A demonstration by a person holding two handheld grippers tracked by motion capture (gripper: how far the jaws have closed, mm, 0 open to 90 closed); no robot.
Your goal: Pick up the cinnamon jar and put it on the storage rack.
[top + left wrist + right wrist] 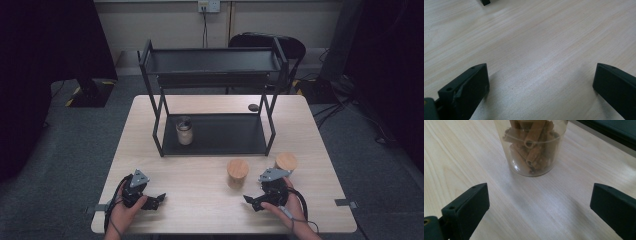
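Two hand-held tools rested low on a pale wooden table (pixel 150 130) in front of a black two-tier rack (pixel 215 100). The right tool (pixel 252 201), gripped by a hand near the table's front edge, stood released, its jaws spread wide and holding nothing. Just beyond those jaws, in the right gripper view, sat a clear jar (pixel 532 147) packed with cinnamon sticks, upright on the table and untouched. From above, that jar (pixel 237 172) showed a round wooden lid and stood between the rack and the right tool; a second wooden-lidded jar (pixel 286 162) stood just beside it, nearer the rack's right leg. A third jar (pixel 184 131), with a dark top, stood on the rack's lower shelf at its left end. The left tool (pixel 156 200), well left of the jars, was also released, jaws apart over bare wood.
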